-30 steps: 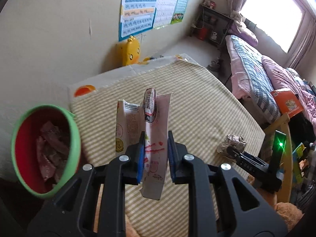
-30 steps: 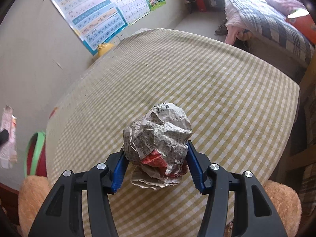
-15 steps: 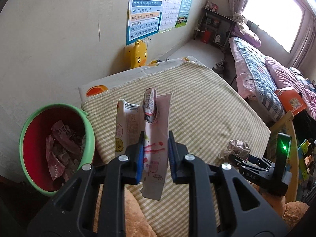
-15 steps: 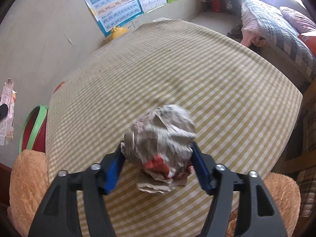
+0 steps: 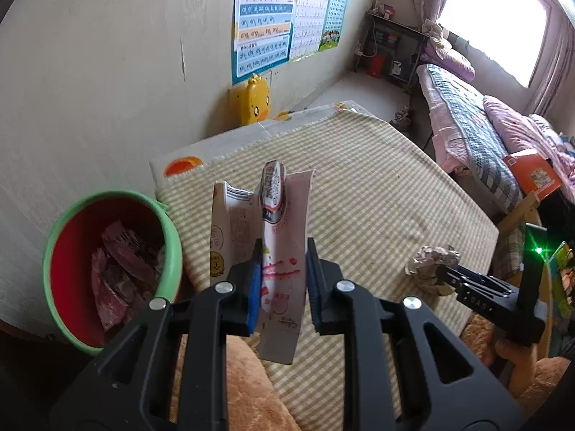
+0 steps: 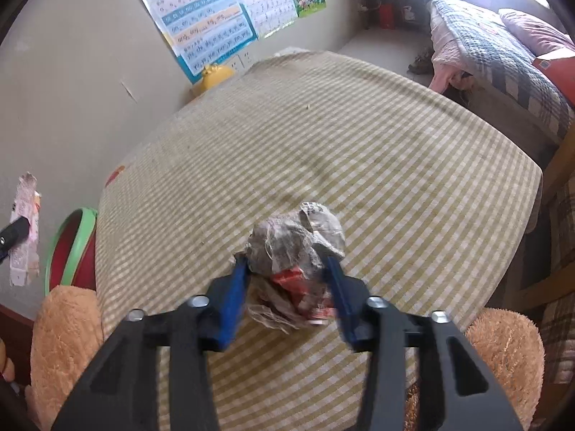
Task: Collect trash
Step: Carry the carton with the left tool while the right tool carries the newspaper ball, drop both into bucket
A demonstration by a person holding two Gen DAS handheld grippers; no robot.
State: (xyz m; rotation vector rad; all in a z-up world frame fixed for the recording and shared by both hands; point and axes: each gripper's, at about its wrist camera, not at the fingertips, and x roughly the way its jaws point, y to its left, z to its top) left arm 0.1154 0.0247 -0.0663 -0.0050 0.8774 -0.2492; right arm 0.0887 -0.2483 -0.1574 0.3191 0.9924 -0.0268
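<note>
I hold a flattened pink-and-white snack wrapper (image 5: 278, 251) upright in my left gripper (image 5: 281, 280), its blue pads pressed tight on the wrapper's middle so that the loose ends stand clear above and below. The grip keeps the flimsy sheet from folding as I carry it toward the green-rimmed red plastic bin (image 5: 107, 273), which stands on the floor against the wall, just beside the table's edge and to the left of the wrapper; pink scraps already lie inside it.

My right gripper (image 6: 289, 280) is closing its jaws around a crumpled ball of grey newsprint with a red scrap showing (image 6: 298, 248), the pads against its two sides. Whether the ball rests on the yellow-and-white checked tablecloth (image 6: 359, 151) or hangs just above it, I cannot tell.

A tan plush toy (image 6: 64, 337) sits at the near edge of the table, between my grippers and the bin, and I judge it the one thing that could snag a low pass. A yellow duck-shaped case (image 5: 255, 98) stands against the wall beyond, well apart from the work.
</note>
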